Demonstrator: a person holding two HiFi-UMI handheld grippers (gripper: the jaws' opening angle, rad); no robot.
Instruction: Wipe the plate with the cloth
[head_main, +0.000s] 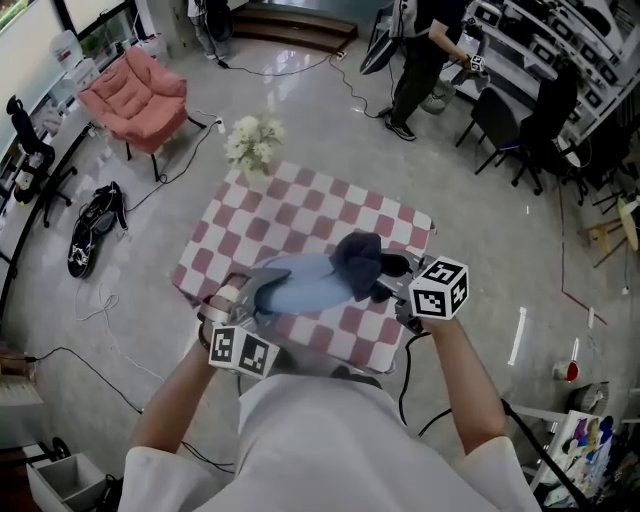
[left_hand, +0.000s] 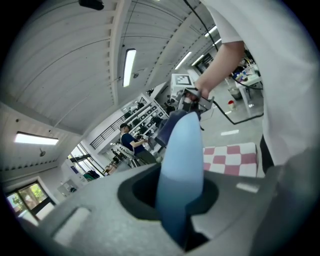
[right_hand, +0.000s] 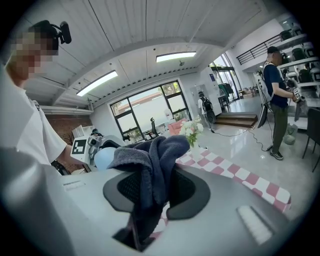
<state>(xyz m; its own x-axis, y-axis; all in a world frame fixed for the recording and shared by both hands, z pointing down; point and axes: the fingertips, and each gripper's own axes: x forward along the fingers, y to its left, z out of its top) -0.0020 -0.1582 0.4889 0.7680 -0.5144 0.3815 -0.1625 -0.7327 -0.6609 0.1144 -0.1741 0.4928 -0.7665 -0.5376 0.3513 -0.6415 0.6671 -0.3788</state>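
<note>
A pale blue plate (head_main: 305, 283) is held above the checked table, and my left gripper (head_main: 252, 300) is shut on its left rim. In the left gripper view the plate (left_hand: 181, 170) stands edge-on between the jaws. A dark blue cloth (head_main: 358, 262) lies bunched on the plate's right part. My right gripper (head_main: 395, 280) is shut on the cloth. In the right gripper view the cloth (right_hand: 150, 175) hangs out of the jaws, with the plate (right_hand: 103, 158) behind it at the left.
The red-and-white checked table (head_main: 300, 225) lies under the plate, with a bunch of white flowers (head_main: 253, 142) at its far corner. A pink armchair (head_main: 135, 98) stands far left. A person (head_main: 422, 55) stands by chairs at the far right. Cables lie on the floor.
</note>
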